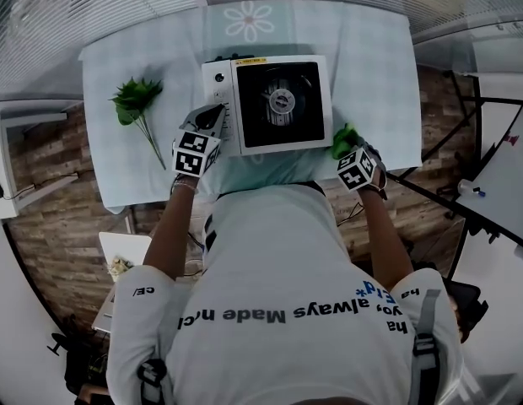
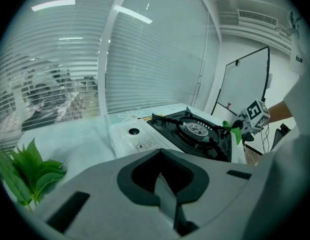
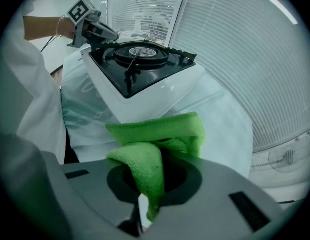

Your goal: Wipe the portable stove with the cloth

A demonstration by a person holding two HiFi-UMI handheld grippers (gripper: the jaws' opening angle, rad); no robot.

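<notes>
The white portable stove (image 1: 278,104) with its black burner top stands in the middle of the table (image 1: 118,66). My left gripper (image 1: 212,126) is shut with nothing between its jaws, and its tip lies at the stove's left front edge by the control panel. In the left gripper view the stove (image 2: 145,139) sits just beyond the closed gripper (image 2: 161,181). My right gripper (image 1: 353,152) is at the stove's front right corner, shut on a folded green cloth (image 1: 344,137). In the right gripper view the cloth (image 3: 155,144) hangs from the gripper (image 3: 147,194), a little short of the stove (image 3: 145,64).
A green leafy sprig (image 1: 137,108) lies on the table left of the stove. The table's front edge runs right under both grippers. A glass wall with blinds (image 2: 145,59) stands behind the table, and a whiteboard (image 2: 245,84) is off to the right.
</notes>
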